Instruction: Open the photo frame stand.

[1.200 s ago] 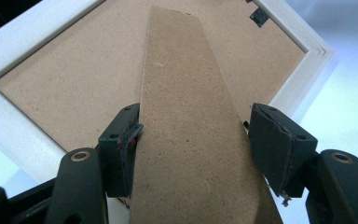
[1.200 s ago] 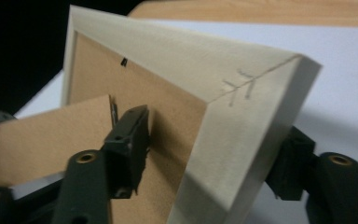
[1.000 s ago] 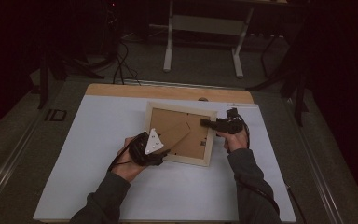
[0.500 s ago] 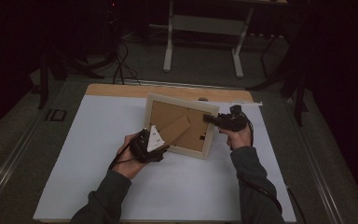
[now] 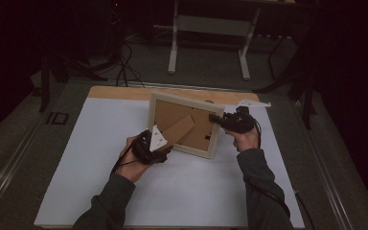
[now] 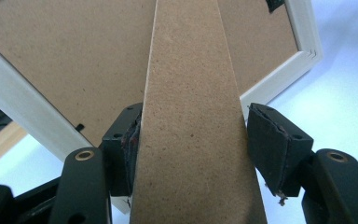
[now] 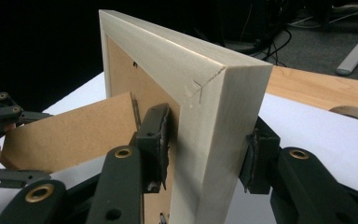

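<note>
A pale wooden picture frame (image 5: pixel 182 98) stands tilted up on the white mat, its brown back toward me. Its cardboard easel stand (image 5: pixel 179 129) is swung out from the back, down to my left gripper (image 5: pixel 165 146). In the left gripper view the stand (image 6: pixel 191 93) runs between the jaws, one pad against its edge and the other close at the opposite edge. My right gripper (image 5: pixel 215 119) is shut on the frame's right side. In the right gripper view the pads (image 7: pixel 156 140) clamp the rail (image 7: pixel 214 102) front and back; these jaws have just been closing on it.
A white mat (image 5: pixel 100 167) covers the table, with a bare wooden strip (image 5: pixel 120 92) along the far edge. A small white part (image 5: pixel 255 102) lies at the far right corner. A desk's white legs (image 5: pixel 175 43) and cables stand on the floor beyond.
The frame lay flat, back up; now its far edge is raised and the easel stand has swung out. The right gripper rose with the frame. The left gripper stayed put.
</note>
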`<state>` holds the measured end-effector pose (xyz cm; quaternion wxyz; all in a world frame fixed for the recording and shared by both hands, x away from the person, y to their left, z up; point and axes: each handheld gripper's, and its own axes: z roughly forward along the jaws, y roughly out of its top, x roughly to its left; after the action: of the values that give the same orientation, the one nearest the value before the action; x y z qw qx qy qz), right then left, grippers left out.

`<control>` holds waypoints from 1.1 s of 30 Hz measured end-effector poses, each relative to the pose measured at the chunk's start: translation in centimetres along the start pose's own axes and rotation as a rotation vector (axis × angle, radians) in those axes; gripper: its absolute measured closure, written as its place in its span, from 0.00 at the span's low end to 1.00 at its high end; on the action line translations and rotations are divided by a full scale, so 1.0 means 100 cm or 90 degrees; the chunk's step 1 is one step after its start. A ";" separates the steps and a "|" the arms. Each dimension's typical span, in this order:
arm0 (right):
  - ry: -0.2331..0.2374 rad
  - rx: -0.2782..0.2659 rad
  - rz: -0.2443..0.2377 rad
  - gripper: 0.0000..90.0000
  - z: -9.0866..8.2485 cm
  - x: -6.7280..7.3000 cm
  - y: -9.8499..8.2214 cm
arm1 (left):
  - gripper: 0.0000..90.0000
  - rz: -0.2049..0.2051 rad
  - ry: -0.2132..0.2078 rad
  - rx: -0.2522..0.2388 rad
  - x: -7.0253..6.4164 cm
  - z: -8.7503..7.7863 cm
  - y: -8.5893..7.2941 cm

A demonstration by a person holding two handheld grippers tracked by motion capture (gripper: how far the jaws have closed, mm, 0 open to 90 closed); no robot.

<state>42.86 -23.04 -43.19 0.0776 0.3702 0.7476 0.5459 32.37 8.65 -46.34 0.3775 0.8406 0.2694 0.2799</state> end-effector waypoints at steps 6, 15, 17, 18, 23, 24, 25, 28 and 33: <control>0.019 -0.005 -0.009 0.68 -0.004 0.000 -0.005 | 0.45 -0.017 -0.030 0.004 0.004 -0.003 -0.002; 0.037 0.000 -0.032 0.70 -0.007 0.003 -0.001 | 0.43 -0.034 -0.035 -0.001 0.011 -0.006 -0.004; 0.041 0.000 -0.035 0.71 -0.008 0.003 -0.001 | 0.43 -0.035 -0.036 -0.002 0.012 -0.007 -0.005; 0.042 0.001 -0.037 0.71 -0.008 0.003 -0.001 | 0.43 -0.035 -0.039 -0.002 0.012 -0.008 -0.005; 0.045 0.004 -0.041 0.71 -0.009 0.003 -0.002 | 0.43 -0.043 -0.044 -0.020 0.015 -0.015 -0.006; 0.045 0.005 -0.043 0.71 -0.009 0.003 -0.002 | 0.43 -0.050 -0.050 -0.030 0.018 -0.017 -0.006; 0.046 0.007 -0.048 0.71 -0.010 0.004 -0.002 | 0.43 -0.061 -0.057 -0.041 0.020 -0.020 -0.006; 0.045 0.012 -0.058 0.71 -0.011 0.005 -0.002 | 0.44 -0.084 -0.058 -0.060 0.031 -0.029 -0.008; 0.044 0.011 -0.062 0.71 -0.011 0.006 -0.002 | 0.46 -0.121 -0.041 -0.067 0.046 -0.037 -0.011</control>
<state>41.80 -23.53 -42.77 0.0753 0.3150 0.7716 0.5474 32.78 14.14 -43.90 0.4546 0.7989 0.3202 0.2294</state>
